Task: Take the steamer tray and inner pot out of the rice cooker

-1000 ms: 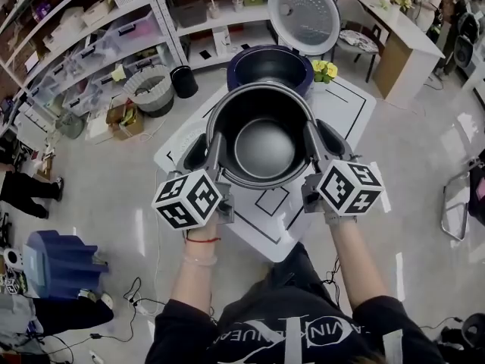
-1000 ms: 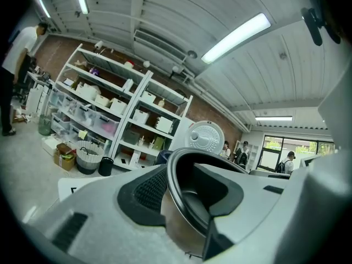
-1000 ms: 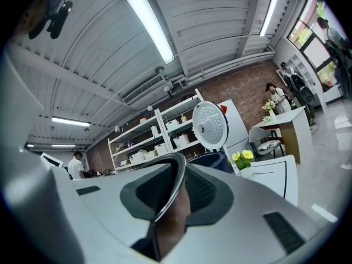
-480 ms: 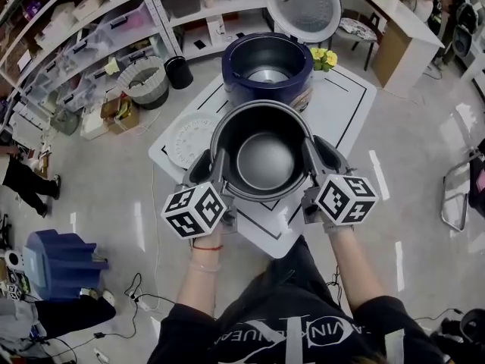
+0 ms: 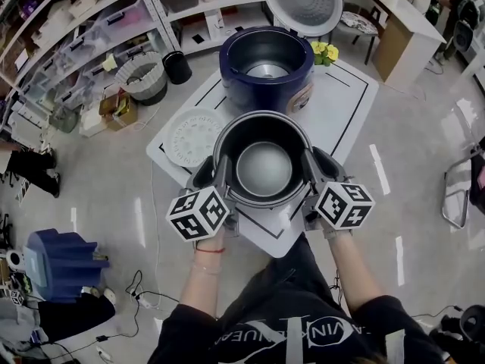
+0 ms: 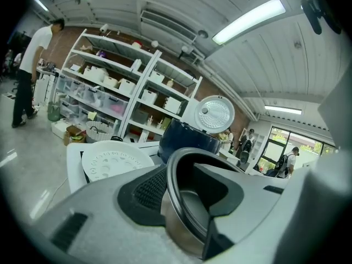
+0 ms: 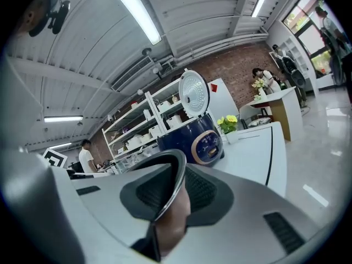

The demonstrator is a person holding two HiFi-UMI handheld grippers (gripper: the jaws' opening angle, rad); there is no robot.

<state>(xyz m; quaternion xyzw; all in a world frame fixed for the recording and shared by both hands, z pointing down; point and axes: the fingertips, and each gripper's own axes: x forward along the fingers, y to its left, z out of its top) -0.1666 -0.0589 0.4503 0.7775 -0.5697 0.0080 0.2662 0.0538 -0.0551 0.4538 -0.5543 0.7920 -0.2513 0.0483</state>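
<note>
The metal inner pot [image 5: 263, 167] hangs over the front part of the white table [image 5: 345, 108], carried by its rim from both sides. My left gripper [image 5: 218, 170] is shut on the pot's left rim [image 6: 175, 199], one jaw inside and one outside the wall. On the opposite rim [image 7: 175, 181] my right gripper [image 5: 309, 165] is shut the same way. The dark blue rice cooker [image 5: 265, 65] stands behind the pot with its lid [image 5: 303, 2] up and its cavity bare. A white perforated steamer tray [image 5: 189, 136] lies flat on the table to the pot's left.
Yellow flowers [image 5: 324, 51] sit right of the cooker. Shelving with boxes [image 5: 83, 36] and a basket [image 5: 142, 78] stand beyond the table at left. A desk [image 5: 398, 29] is at the back right. People stand far off [image 6: 30, 65].
Both grippers have come down together with the pot, which now hangs lower, in front of the cooker. The grips look unchanged.
</note>
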